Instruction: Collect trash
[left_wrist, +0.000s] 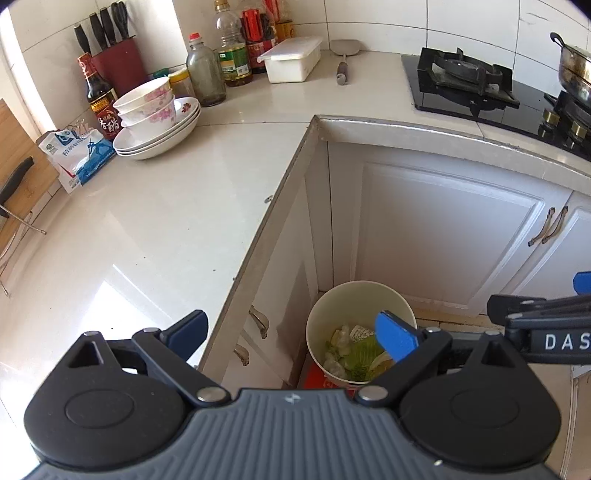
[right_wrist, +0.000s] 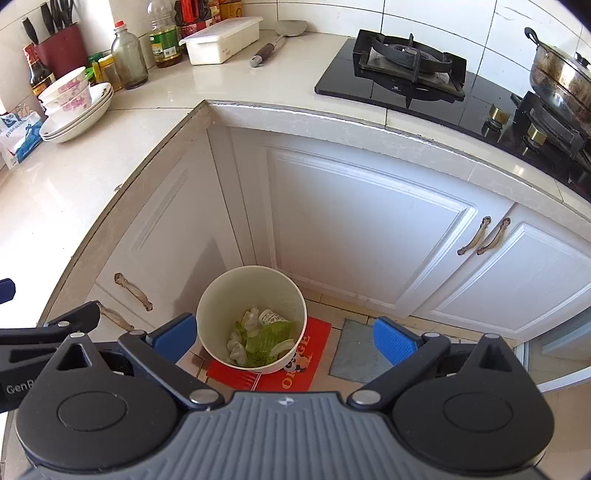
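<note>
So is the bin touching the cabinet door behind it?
Apart. The right wrist view shows bare floor tiles between the bin and the cabinet door.

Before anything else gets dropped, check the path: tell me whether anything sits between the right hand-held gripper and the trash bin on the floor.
Nothing visible does. The right hand-held gripper is open above the white trash bin, whose mouth is uncovered; lettuce scraps and crumpled paper lie at the bottom.

My left tongs (left_wrist: 295, 334) gape wide, blue pads far apart and empty, tilted downward; my right tongs (right_wrist: 284, 338) gape just as wide, nothing between the pads, also pitched down; the two sit side by side, each one's linkage edging into the other's view.
</note>
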